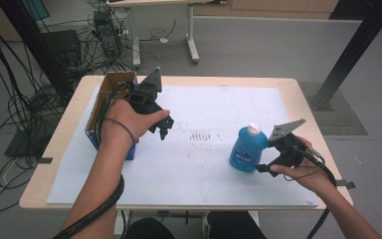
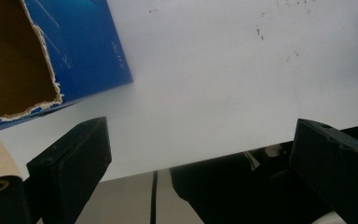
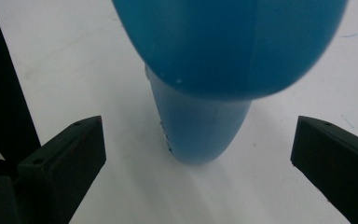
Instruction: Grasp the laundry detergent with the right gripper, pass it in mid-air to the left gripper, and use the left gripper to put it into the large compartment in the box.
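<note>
Presently, the right gripper (image 1: 259,167) is held wide open just beside the upright blue plastic bottle with white cap (image 1: 247,148), nothing grasped. The left gripper (image 1: 162,130) is held open and empty near the torn blue cardboard box (image 1: 110,87) on the white table sheet (image 1: 204,164).

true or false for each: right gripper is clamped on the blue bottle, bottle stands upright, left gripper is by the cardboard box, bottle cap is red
1. The right gripper is clamped on the blue bottle. False: its jaws are open, apart from the bottle.
2. The bottle stands upright. True.
3. The left gripper is beside the cardboard box. True.
4. The bottle cap is red. False: it is white.
</note>
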